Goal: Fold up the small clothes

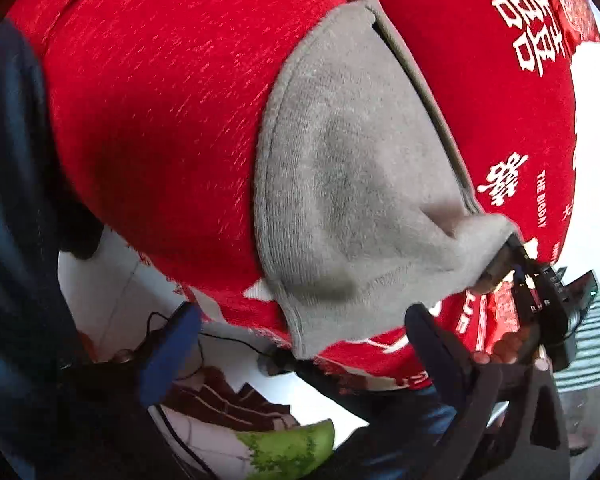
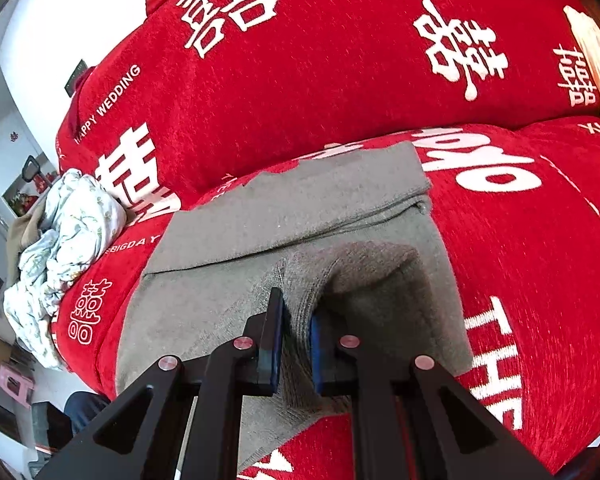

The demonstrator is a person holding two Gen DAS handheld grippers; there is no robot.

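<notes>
Your right gripper (image 2: 292,344) has its jaws pinched on a raised fold of the grey knit garment (image 2: 300,216), which lies ahead on the red sofa cover (image 2: 340,80). Left gripper (image 1: 300,344): jaws wide apart, holding nothing. Fabric looks soft, light and limp; grip at edges and corners.

Right gripper (image 2: 294,332) clamped closed; left gripper (image 1: 300,344) spread wide apart

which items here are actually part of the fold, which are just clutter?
In the job:
grey garment
right gripper, shut on its raised fold
left gripper, open

Lying about:
red printed cover
floral cloth bundle
pink stool
</notes>
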